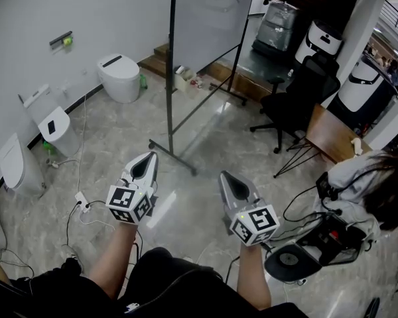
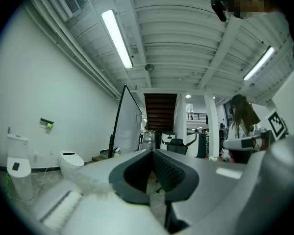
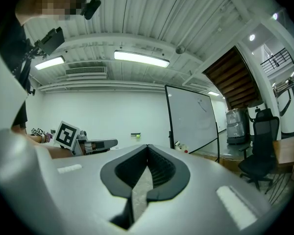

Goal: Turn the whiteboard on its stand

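Observation:
The whiteboard (image 1: 209, 15) stands on its black wheeled stand (image 1: 170, 78) a few steps ahead, its face turned to the right and its long foot bar (image 1: 174, 156) lying on the floor. My left gripper (image 1: 149, 158) is shut with nothing in it, held level just short of the foot bar. To its right my right gripper (image 1: 225, 177) is also shut and empty. The left gripper view has the left gripper (image 2: 151, 152) pointing toward the whiteboard (image 2: 131, 119), seen nearly edge-on. In the right gripper view the right gripper (image 3: 147, 147) points left of the whiteboard (image 3: 191, 114).
Several white toilets (image 1: 119, 77) line the left wall, and cables with a power strip (image 1: 83, 203) lie on the floor. A black office chair (image 1: 297, 105) and a wooden table (image 1: 331, 134) stand to the right. A person (image 1: 375, 184) sits at right.

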Motion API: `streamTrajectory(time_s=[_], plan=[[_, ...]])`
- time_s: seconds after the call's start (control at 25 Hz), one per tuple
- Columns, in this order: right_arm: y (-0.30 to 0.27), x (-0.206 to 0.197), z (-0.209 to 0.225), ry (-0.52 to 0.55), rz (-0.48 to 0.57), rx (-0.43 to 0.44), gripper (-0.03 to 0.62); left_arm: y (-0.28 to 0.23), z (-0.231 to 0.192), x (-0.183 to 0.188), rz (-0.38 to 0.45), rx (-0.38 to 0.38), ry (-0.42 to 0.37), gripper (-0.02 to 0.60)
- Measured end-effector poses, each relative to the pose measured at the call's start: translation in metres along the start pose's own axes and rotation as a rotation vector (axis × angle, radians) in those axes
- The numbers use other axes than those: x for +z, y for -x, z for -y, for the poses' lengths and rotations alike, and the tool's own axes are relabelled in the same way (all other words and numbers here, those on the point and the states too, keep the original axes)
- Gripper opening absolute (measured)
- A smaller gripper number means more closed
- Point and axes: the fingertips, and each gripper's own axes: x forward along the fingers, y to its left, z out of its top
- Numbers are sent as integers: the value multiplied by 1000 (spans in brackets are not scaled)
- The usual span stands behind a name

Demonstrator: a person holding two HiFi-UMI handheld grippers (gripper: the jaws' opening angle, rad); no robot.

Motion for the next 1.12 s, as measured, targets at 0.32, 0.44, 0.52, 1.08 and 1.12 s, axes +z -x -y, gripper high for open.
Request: streamTrajectory(time_s=[0.32,0.44,0.52,1.08,1.12], plan=[[4,-7,12,-16,-7,2,9,-1,1,-9,-9,21,21,3],[-1,-8,17,-17,-9,0,9,-5,-3,-8,-3,17,23,3],[-6,-9,19,-16,-10,2,9,-10,-6,-10,-3,17,22,3],[-112,-18,53,-15,-9,-5,9,-101,-79,-19,-20,-22,7,3],[-123,-17,57,-16,-10,-4,9,-111,-86,-18,-23,-21,8,3]])
